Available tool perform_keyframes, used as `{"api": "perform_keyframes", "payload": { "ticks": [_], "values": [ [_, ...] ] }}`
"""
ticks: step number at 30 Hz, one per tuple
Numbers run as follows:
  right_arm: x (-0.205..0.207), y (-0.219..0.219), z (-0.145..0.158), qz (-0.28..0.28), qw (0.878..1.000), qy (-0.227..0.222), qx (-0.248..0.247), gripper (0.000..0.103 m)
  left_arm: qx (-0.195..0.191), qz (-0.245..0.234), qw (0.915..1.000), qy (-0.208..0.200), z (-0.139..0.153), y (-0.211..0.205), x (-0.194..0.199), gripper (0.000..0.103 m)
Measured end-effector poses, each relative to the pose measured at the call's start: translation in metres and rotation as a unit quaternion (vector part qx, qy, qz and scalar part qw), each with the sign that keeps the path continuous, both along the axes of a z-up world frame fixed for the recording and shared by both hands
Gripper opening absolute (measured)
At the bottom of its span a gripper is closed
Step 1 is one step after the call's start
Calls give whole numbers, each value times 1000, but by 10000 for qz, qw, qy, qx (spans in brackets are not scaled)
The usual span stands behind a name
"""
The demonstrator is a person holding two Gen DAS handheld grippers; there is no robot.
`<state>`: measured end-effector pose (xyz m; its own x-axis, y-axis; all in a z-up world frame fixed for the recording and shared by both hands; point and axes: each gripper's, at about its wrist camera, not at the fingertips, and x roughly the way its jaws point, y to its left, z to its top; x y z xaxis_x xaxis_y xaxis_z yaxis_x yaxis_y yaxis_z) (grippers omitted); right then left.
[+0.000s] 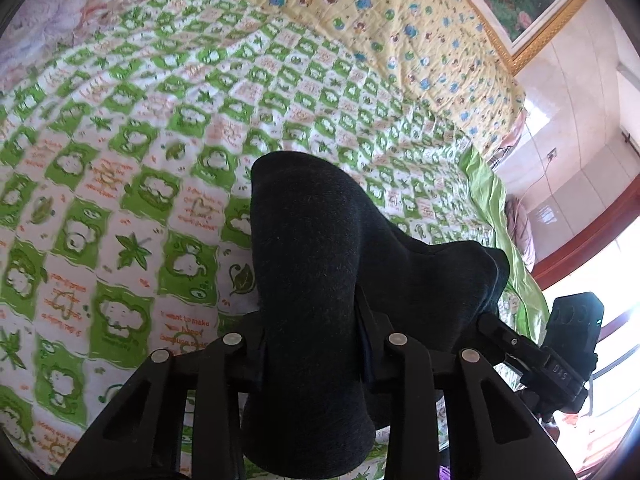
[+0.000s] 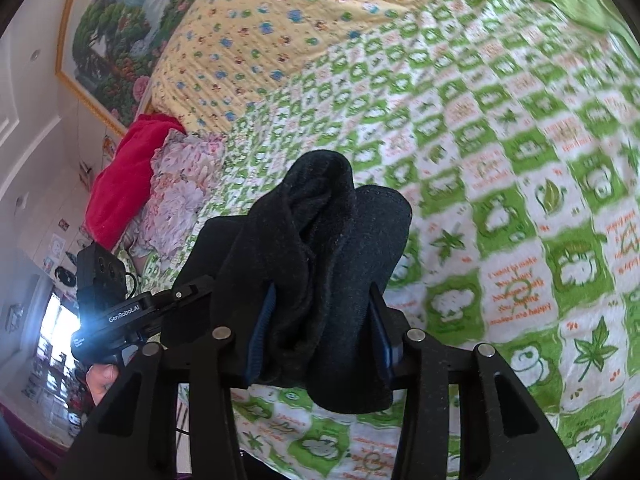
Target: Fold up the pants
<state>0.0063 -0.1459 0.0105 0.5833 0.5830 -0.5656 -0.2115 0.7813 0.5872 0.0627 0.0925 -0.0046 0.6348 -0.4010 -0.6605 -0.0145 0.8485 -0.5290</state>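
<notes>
— So, where do the pants [image 1: 316,280] stand right now?

— Off the bed. You have dark fabric bunched between the fingers of your left gripper [image 1: 312,356], and your right gripper [image 2: 320,332] is clamped on another thick wad of the same cloth. Both grips hang above the green-checked quilt [image 1: 120,184].

— What can go wrong from here?

— Mostly the bunching. In the right wrist view several layers are rolled together between the pads, so if you lay them down like this, the fold will probably land lumpy and crooked. The cloth looks thick and soft, so a slack squeeze could let one layer slide out while you swing.

— Anything else?

— Your grippers are close together. Spread them unevenly and one leg may drag and twist across the quilt.
</notes>
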Motion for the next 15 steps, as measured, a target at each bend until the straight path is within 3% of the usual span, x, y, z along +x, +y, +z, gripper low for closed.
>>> {"api": "perform_keyframes", "payload": {
  "ticks": [6, 15],
  "values": [
    [8, 22, 19, 337, 9991, -236, 25, 45, 119, 307, 9992, -232, 19, 20, -11, 33],
    [53, 78, 32, 936, 9947, -411, 140, 45, 385, 989, 9934, -430, 40, 78, -25, 33]
  ]
}}
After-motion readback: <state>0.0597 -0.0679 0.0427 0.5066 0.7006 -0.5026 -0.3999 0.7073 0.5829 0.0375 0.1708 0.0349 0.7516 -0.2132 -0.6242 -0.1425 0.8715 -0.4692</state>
